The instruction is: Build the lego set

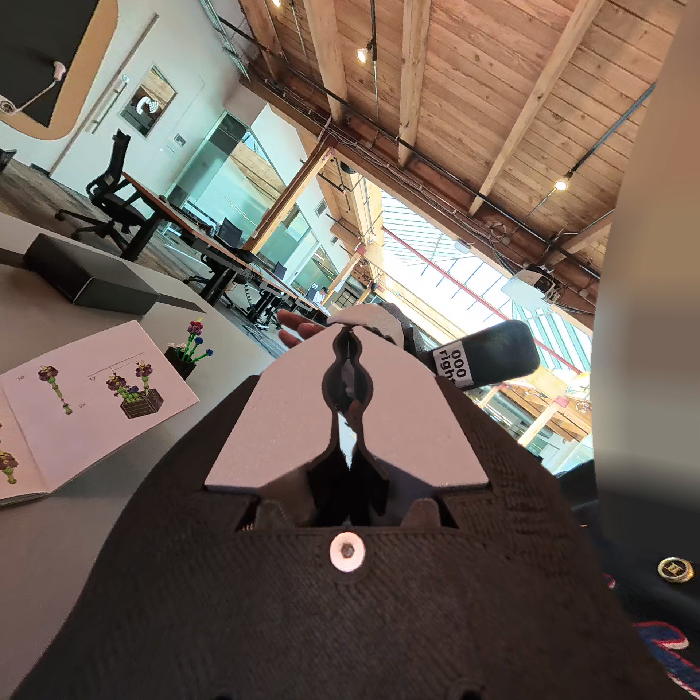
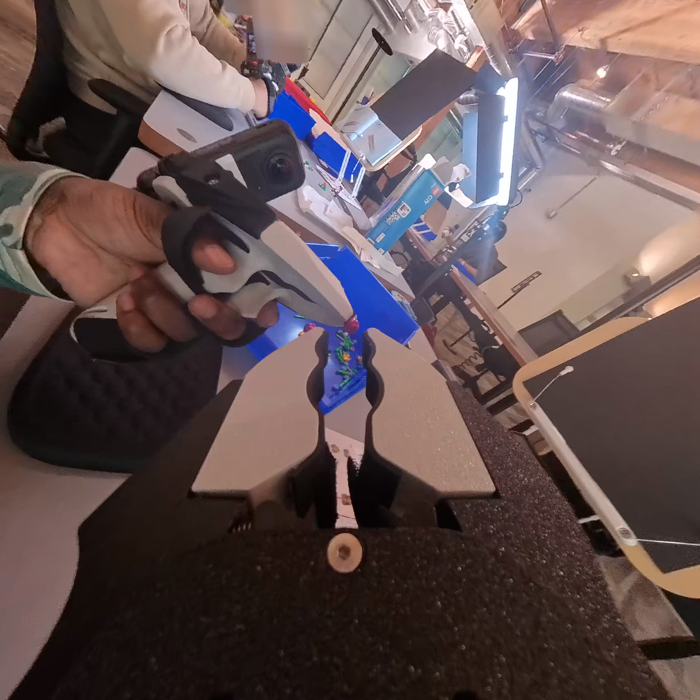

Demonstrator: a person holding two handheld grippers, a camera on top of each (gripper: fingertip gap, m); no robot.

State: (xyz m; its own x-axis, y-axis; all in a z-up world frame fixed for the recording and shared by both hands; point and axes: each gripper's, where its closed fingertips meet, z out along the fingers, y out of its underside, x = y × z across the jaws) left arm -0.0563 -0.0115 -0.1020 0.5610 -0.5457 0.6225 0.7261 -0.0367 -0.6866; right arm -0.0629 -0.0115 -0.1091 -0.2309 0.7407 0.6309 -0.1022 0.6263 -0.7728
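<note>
Right wrist view: the right hand-held gripper (image 2: 342, 333) stands open with nothing between its fingers. Just beyond its tips, the left hand-held gripper (image 2: 346, 322) is closed on a small red piece (image 2: 352, 324), raised above the counter (image 2: 45, 511). Farther ahead, past both, lies a blue tray (image 2: 378, 303) of loose green and coloured pieces. In the left wrist view, the left hand-held gripper's (image 1: 346, 333) fingers meet at the tips. To its left on the counter lies the open booklet (image 1: 94, 397); beyond that stands the flower model (image 1: 189, 352), partly built. The step in hand looks like a handover or fitting of the red piece; next, the right fingers probably need to close squarely on it.
</note>
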